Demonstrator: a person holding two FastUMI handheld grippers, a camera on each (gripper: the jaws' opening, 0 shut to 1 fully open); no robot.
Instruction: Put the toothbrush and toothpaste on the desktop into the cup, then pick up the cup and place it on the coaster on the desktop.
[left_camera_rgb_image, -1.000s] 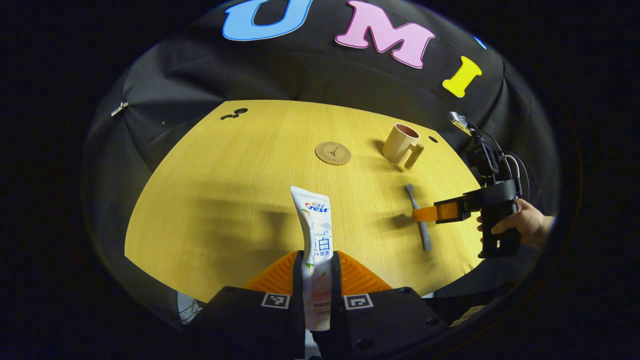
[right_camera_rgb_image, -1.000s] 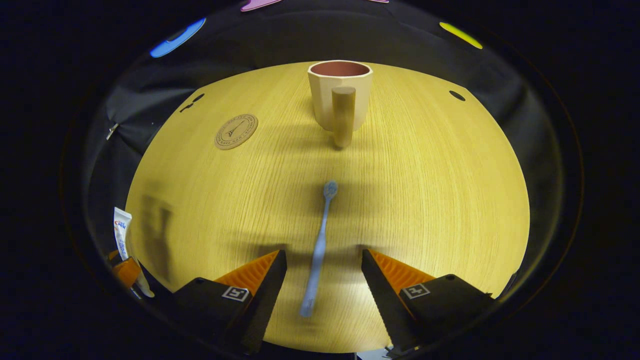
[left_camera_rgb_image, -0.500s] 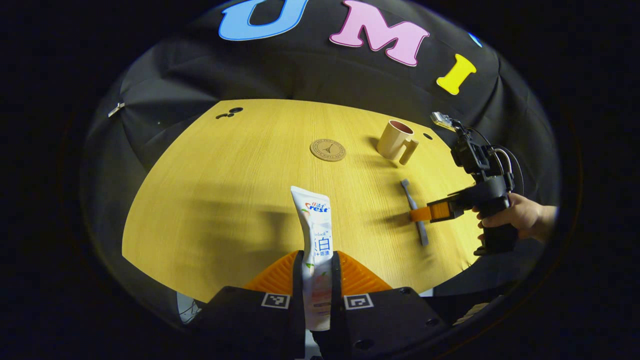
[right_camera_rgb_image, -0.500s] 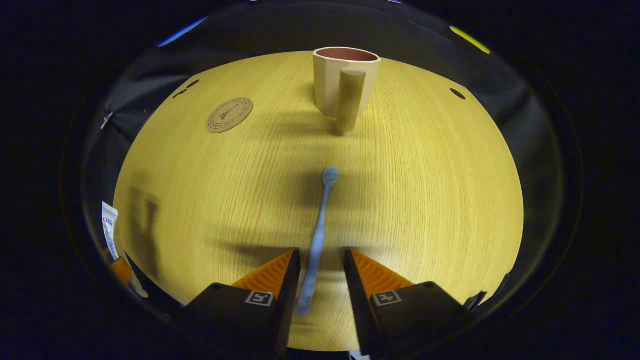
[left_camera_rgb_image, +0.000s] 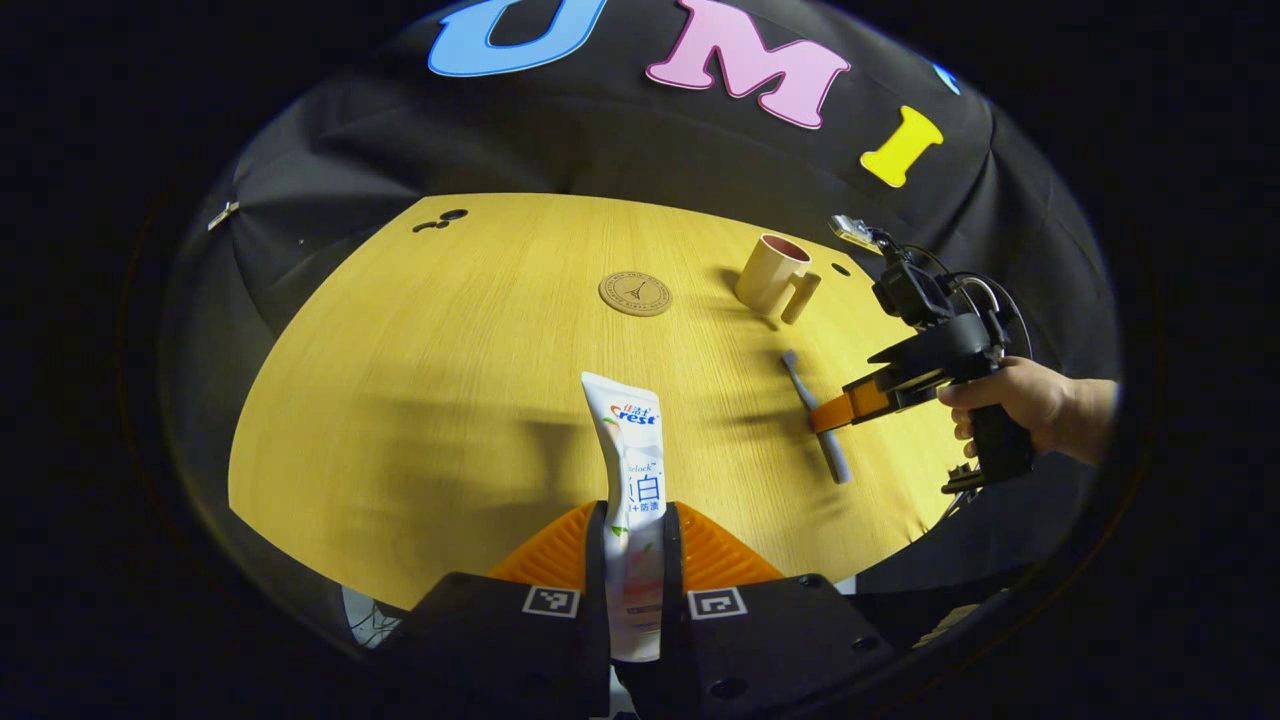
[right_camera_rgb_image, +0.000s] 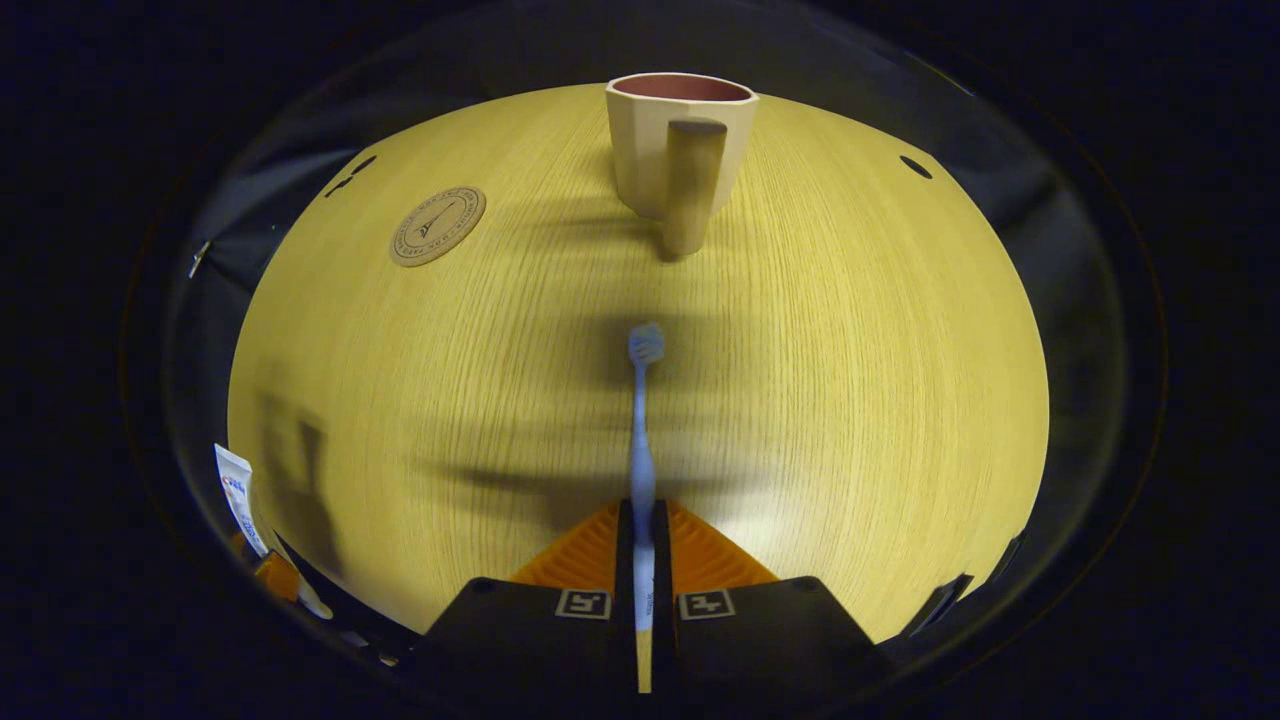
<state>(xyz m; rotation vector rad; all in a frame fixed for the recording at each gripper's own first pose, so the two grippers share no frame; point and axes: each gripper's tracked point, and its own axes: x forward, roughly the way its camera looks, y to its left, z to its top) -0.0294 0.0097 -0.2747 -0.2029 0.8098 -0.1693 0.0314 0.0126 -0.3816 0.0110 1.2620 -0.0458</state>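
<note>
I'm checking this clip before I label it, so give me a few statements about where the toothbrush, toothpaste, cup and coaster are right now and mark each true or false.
1. The left gripper is shut on the toothpaste. True.
2. The toothbrush is already standing in the cup. False: the right gripper is shut on its handle, and its head points toward the cup.
3. The cup sits on the coaster. False: it stands on the desktop, apart from the coaster.
4. The cup is upright with nothing sticking out of it. True.
5. Something lies on the coaster. False: it is bare.
</note>
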